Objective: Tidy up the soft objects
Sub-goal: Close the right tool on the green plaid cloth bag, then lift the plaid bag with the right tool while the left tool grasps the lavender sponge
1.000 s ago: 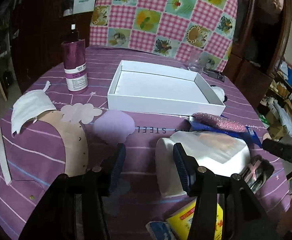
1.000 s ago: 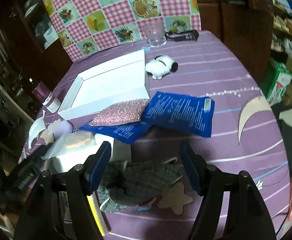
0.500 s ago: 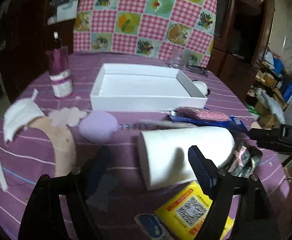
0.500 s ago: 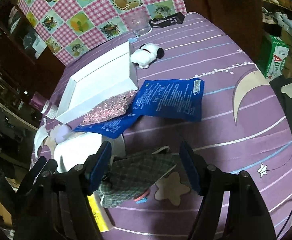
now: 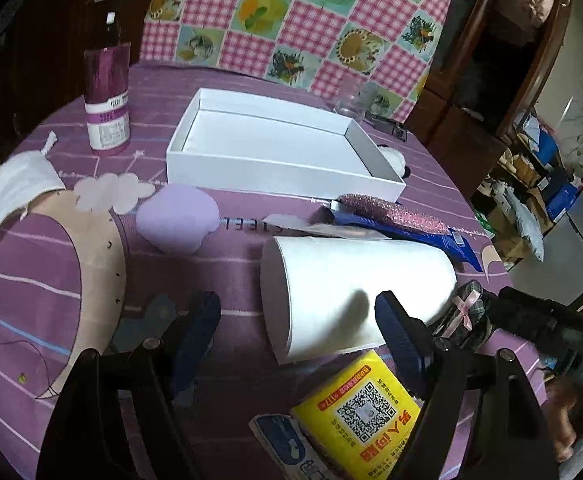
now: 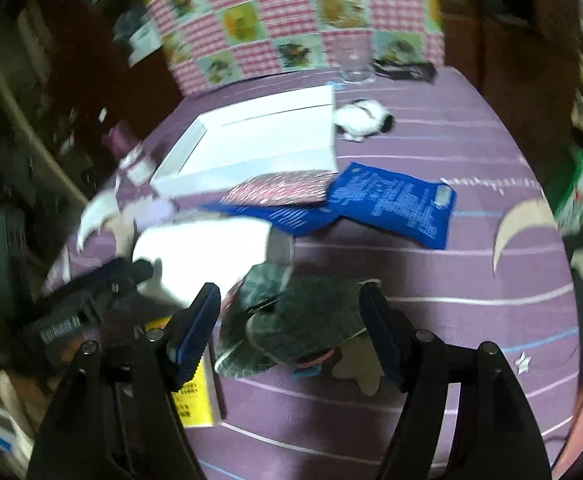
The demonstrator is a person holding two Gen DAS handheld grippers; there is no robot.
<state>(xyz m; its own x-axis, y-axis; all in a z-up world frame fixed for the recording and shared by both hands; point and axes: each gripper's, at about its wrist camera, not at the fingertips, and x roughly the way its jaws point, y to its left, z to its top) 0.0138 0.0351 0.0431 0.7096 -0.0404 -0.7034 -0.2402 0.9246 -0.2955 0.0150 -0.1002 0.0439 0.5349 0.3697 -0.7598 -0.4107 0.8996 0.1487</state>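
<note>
Two risks: the white roll (image 5: 355,292) could trundle across the worktop (image 5: 227,264) if a pad nudged it; the plaid cloth (image 6: 291,320) could drag the yellow packet (image 6: 195,392) along
Left tool (image 5: 297,336): jaws had just been opening; spread, gripping nothing, roll lying just ahead
Right tool (image 6: 289,332): spread, straddling the cloth, not pinching it
White box (image 5: 279,148): empty, beyond the roll

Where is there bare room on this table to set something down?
Free: inside the white box, and the cloth right of the blue packet around the moon print. Crowded: the near strip holding the white roll, plaid item and yellow pack.
</note>
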